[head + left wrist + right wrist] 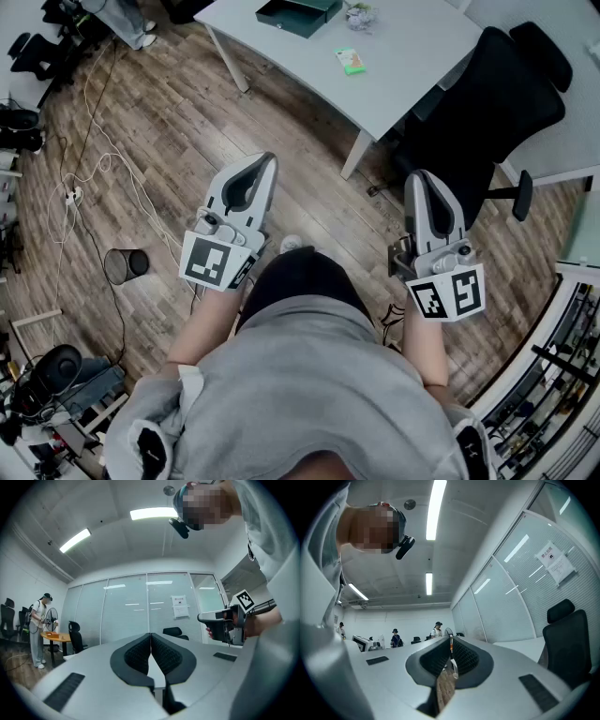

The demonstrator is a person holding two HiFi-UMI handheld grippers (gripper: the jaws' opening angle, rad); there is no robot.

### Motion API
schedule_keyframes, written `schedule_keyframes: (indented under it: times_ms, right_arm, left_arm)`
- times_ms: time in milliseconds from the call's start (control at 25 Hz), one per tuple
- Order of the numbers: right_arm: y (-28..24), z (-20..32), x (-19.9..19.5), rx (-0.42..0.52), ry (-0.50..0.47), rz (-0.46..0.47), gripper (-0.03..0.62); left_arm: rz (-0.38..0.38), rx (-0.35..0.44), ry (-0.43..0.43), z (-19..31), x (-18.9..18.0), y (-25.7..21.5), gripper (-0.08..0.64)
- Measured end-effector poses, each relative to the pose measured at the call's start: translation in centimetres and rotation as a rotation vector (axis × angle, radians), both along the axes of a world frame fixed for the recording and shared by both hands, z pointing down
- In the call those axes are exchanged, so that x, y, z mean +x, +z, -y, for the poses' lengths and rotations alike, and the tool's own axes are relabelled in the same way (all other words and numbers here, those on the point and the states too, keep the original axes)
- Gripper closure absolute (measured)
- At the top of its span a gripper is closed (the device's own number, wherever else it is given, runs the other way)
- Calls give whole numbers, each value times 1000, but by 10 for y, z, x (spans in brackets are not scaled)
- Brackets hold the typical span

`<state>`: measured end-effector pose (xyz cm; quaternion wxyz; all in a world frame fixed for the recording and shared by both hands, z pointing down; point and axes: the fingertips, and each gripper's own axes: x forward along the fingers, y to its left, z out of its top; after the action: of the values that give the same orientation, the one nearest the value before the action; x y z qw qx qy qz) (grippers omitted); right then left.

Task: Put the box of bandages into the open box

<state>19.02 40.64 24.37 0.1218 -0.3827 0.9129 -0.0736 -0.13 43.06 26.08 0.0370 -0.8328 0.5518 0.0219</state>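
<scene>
In the head view a small green box of bandages (351, 61) lies on the white table (412, 56), far ahead of me. A dark green open box (300, 15) stands at the table's far edge, to the left of it. My left gripper (265, 161) and right gripper (419, 178) are held close to my body over the wooden floor, well short of the table. Both are shut with nothing between the jaws. The left gripper view shows its pads (140, 654) pressed together, and the right gripper (225, 620) off to the side. In the right gripper view the pads (461, 656) also meet.
A black office chair (487, 103) stands between the right gripper and the table. A second white desk (562, 141) is at the right. A round black bin (127, 265) and white cables (94, 159) lie on the floor at the left. A small clear object (359, 14) sits near the open box.
</scene>
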Motion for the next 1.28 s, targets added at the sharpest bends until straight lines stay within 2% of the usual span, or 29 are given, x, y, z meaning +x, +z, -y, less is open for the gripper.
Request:
schedule_keyframes:
  times_ms: [200,680,800,1000,1280]
  right_arm:
    - [-4,-3,12,4,7,17,538]
    - [-6,20,26,-26,-1,50,538]
    - [-2,29,20,-30,-14,39,538]
    - [-4,42,-6,54,-22,-94,538]
    - [-4,100,-35,15,-13,-31,538]
  left_arm:
    - [35,26,14,-5,16,-6,540]
    - [18,15,11,18,28,-8,540]
    - [14,8,7,27,25,-4,540]
    - [-8,5,6,53,10,1,540]
    - [-9,20,22,113,-22,-3,540]
